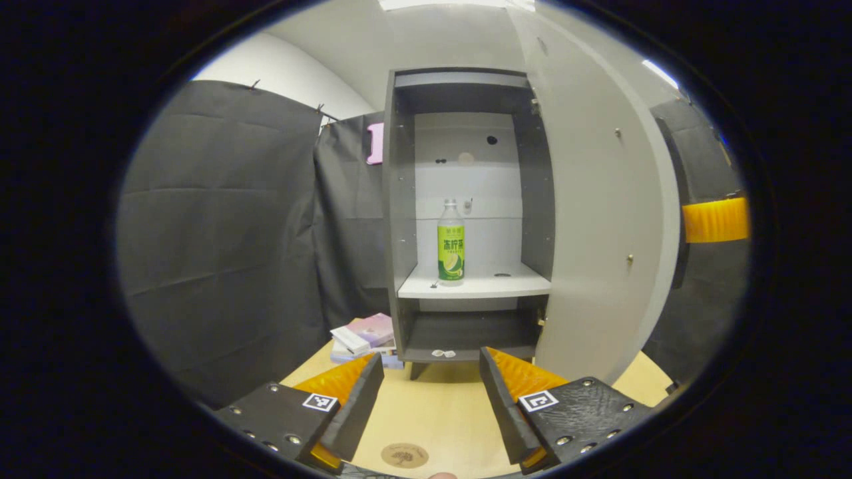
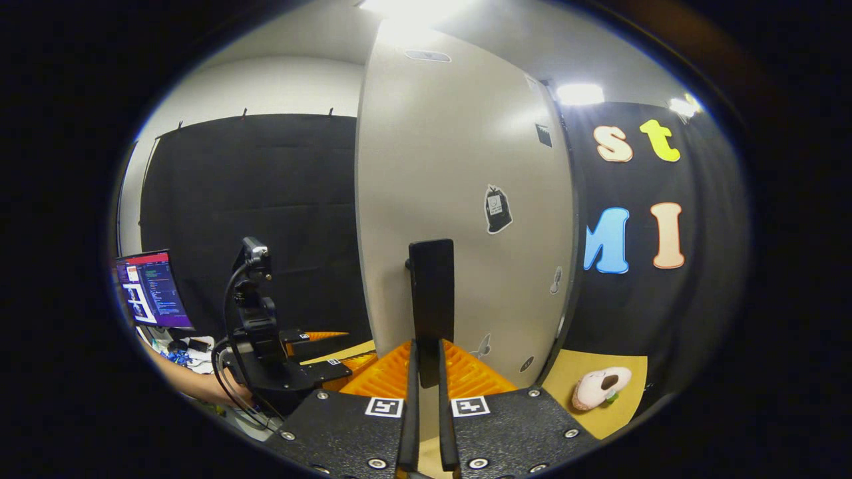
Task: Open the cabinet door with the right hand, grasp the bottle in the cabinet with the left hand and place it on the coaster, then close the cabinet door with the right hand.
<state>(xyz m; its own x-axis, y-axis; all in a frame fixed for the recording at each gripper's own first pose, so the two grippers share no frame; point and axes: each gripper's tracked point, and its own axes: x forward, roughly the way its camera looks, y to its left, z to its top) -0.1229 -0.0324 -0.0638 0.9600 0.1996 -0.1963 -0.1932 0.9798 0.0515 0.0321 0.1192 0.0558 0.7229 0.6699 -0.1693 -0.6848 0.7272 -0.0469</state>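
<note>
Right hand-held gripper is pinching the black handle of the open cabinet door, both fingers pressing on it.
Left hand-held gripper is hovering over the bench with its fingers spread wide and nothing between them, facing the open cabinet. Inside, the bottle is standing upright on the white shelf. Near the bench's front edge, the round coaster is lying flat.

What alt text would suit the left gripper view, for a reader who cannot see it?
An open cabinet stands ahead with a green-labelled bottle upright on its white shelf, the door swung out to the right. The left gripper is open over the wooden table, a round coaster between its fingers.
</note>
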